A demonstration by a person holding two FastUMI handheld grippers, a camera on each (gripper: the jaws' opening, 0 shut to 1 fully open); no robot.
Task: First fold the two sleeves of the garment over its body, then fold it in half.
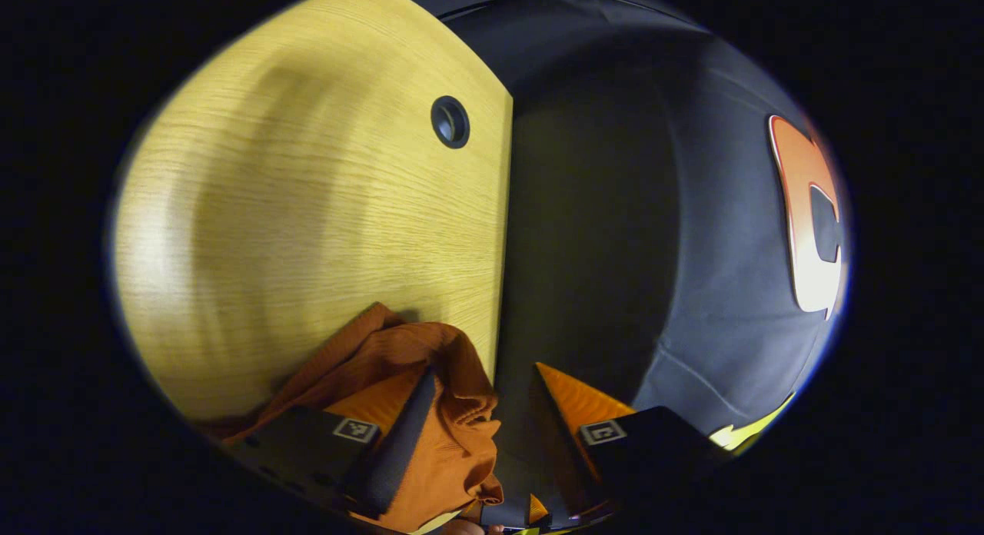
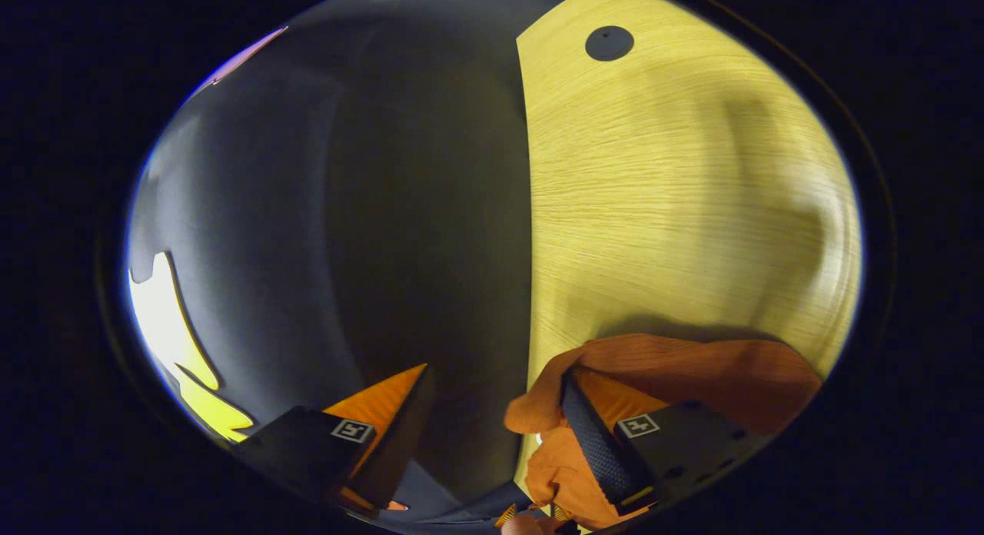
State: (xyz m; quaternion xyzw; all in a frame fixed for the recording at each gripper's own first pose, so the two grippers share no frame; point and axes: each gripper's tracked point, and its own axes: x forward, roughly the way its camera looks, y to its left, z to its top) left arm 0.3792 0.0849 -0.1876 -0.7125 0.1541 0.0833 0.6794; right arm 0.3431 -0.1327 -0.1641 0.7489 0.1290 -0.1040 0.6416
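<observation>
Garment (image 1: 430, 412) edge draped past each gripper's inner finger at the table (image 1: 307, 212) edge; left gripper (image 1: 480, 420) and right gripper (image 2: 492, 435) stood apart, so the cloth could slip floorward.

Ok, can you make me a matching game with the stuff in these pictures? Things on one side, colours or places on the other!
Things:
1. crumpled knit garment
2. wooden table top
3. round cable hole in the table
4. booth's cloth wall

Matches:
A. pale yellow wood grain
B. orange
C. near the table's edge
D. dark, beyond the table

Pairs: 1-B, 2-A, 3-C, 4-D
</observation>
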